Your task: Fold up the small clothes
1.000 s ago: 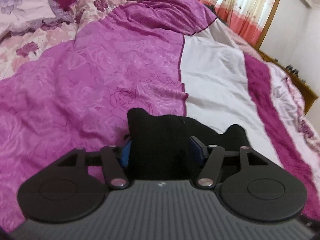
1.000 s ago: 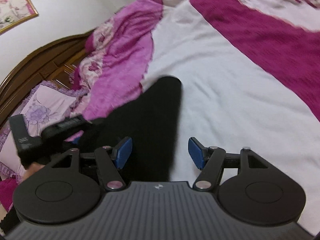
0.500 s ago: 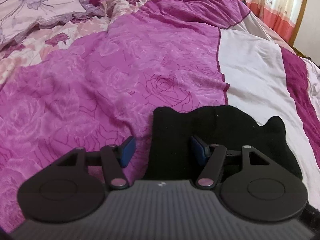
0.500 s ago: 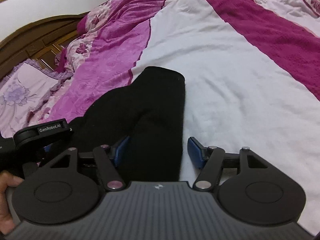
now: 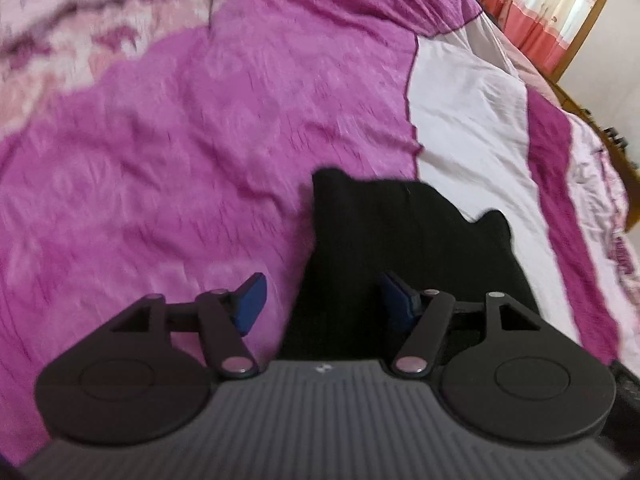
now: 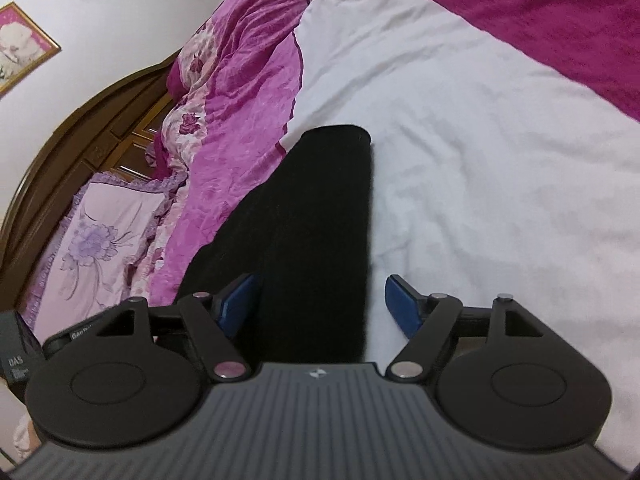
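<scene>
A small black garment [image 5: 400,240] lies flat on the bedspread, across the seam between the pink and the white panels. In the right wrist view the same black garment [image 6: 320,220] stretches away as a long strip with a folded edge at its far end. My left gripper [image 5: 320,304] hovers open over the garment's near left edge; its blue pads hold nothing. Over the near end of the strip my right gripper [image 6: 320,304] is open too, with cloth below the gap between its fingers.
The bedspread [image 5: 160,140] has pink, white [image 6: 480,140] and dark magenta bands. A floral pillow [image 6: 96,248] and a dark wooden headboard [image 6: 80,136] are at the left. Curtains [image 5: 552,4] hang at the far right. The other gripper's black body [image 6: 20,356] shows at the lower left.
Both grippers have stayed open. The left view has swung and now blurs, with the garment shifted right in it. The right view has tilted and drawn closer over the strip.
</scene>
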Demonstrator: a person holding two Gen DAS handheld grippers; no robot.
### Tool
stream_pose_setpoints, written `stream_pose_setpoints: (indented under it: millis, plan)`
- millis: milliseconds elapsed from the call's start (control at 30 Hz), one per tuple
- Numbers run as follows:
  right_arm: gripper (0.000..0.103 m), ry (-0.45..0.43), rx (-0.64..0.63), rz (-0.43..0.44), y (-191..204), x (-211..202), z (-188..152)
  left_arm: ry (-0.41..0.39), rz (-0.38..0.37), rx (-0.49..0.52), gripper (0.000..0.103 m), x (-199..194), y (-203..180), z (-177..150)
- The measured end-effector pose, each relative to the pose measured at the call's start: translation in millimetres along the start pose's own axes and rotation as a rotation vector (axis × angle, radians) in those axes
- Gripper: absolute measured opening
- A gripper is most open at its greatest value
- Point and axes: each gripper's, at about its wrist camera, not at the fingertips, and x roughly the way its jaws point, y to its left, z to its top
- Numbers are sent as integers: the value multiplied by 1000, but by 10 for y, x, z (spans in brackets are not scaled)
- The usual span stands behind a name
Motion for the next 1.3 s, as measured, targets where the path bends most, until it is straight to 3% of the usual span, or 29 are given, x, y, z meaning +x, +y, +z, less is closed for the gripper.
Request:
stream_pose_setpoints:
  millis: [133,433,600,667,800,900,1033,1300]
  plan:
    - [79,24,19,20,15,18,-53,65,-80,-66,66,19,45,-87]
    - [81,62,6,38,113,230,-104,92,-144,-66,66,65,25,-159]
    - [83,78,18,47,144,331,-72,124,-199,-134,66,112,58,-181]
    - [79,82,16,45,162,344,-63,125,-201,-134,65,135,39,-193]
    - [54,94,47,32,160,341,-30,122,-233,-162,38,128,52,-210]
    - [48,103,106,49,141,264,7,112,-260,-183,34,56,35,-217]
    - [46,99,148,109,210,55,92,95,-304,-188,32,-123,-68,-211]
    - [46,53,63,125,360,-692,210,89,-357,-151,32,-528,-441,-376]
